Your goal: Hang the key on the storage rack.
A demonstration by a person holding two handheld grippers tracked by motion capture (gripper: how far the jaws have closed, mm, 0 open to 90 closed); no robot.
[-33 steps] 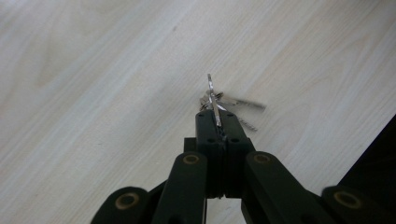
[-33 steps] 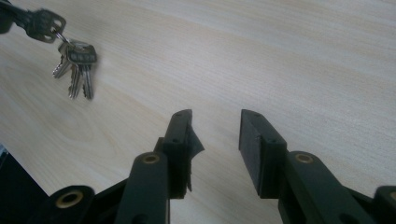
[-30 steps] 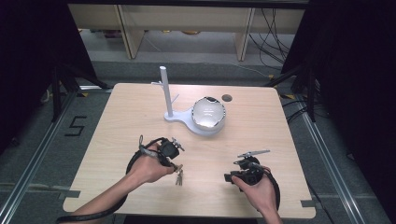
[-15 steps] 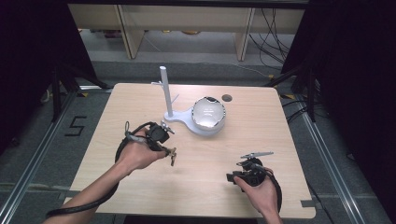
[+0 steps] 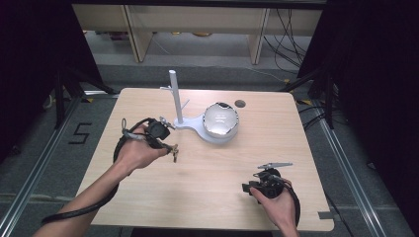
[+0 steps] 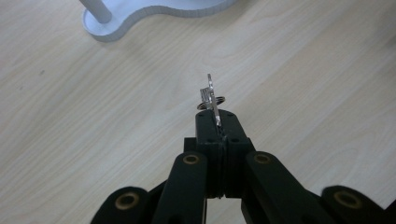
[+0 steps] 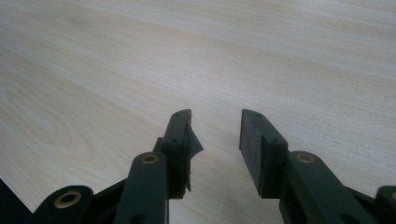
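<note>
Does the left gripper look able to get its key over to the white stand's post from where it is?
Probably yes. The left gripper holds the key, and bare table lies between it and the white stand.

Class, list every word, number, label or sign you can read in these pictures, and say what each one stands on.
"5": a dark numeral marked on the grey floor left of the light wooden table.
The small metal key clamped in the left gripper: no marking can be read.
The white stand with its post: no lettering to be seen.
</note>
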